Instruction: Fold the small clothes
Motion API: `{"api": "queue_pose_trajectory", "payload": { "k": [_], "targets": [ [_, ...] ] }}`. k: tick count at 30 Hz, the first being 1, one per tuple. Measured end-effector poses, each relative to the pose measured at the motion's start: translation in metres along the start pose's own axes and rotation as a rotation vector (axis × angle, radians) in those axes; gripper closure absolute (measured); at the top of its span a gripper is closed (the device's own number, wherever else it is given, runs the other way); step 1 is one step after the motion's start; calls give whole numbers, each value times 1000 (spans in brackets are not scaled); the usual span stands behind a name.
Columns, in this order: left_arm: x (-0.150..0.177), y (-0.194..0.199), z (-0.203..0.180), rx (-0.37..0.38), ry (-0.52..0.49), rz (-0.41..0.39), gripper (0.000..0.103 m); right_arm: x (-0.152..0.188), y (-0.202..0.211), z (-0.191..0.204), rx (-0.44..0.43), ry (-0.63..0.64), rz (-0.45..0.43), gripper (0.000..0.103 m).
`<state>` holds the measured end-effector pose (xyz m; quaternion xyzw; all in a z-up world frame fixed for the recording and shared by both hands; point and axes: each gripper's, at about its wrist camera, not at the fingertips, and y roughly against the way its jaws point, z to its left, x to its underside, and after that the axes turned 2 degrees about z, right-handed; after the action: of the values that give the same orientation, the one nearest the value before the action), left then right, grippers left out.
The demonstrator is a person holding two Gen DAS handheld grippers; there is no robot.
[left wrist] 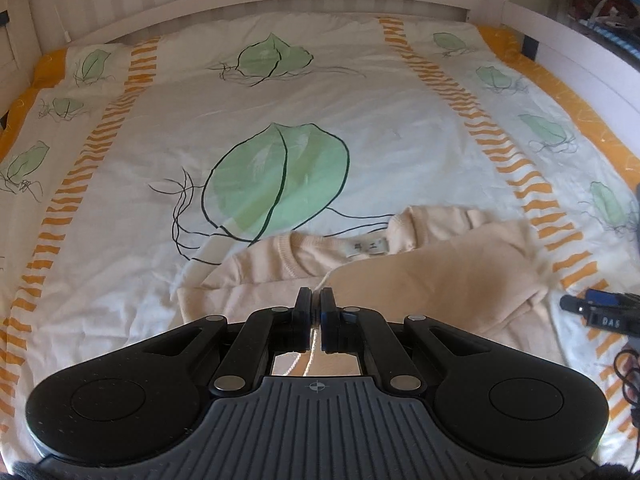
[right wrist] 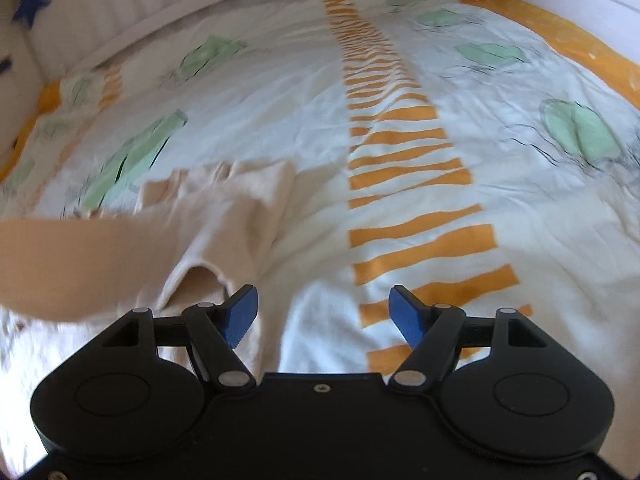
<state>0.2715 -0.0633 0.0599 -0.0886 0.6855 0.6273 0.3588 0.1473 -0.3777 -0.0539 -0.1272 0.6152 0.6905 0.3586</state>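
Pinching a thin edge of the cream sweater between closed jaws, the left gripper could let it slip. The right gripper gapes empty, sweater just left of it, risking a lopsided fold.

One cream sweater, one leaf-print bedspread, two grippers

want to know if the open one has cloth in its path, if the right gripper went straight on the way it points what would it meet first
Probably the bare bedspread: nothing lies between the right gripper and its open fingers. The cream sweater sits just beside its left finger, so a brush there is possible; depth is unclear.
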Motion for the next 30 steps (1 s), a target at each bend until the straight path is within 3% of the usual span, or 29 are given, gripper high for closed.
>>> {"api": "queue_pose_trajectory", "payload": {
  "k": [9, 13, 15, 18, 30],
  "targets": [
    [-7, 6, 18, 9, 21, -16, 99, -2, -22, 36, -19, 133, 28, 27],
    [-7, 3, 29, -14, 30, -7, 99, -4, -29, 34, 53, 127, 5, 28],
    [-7, -3, 36, -22, 41, 12, 99, -4, -32, 25, 99, 93, 9, 27],
    [-4, -19, 49, -14, 78, 62, 99, -3, -31, 13, 79, 35, 20, 26],
    [15, -85, 83, -99, 140, 219, 98, -1, -32, 18, 96, 65, 14, 24]
  ]
}}
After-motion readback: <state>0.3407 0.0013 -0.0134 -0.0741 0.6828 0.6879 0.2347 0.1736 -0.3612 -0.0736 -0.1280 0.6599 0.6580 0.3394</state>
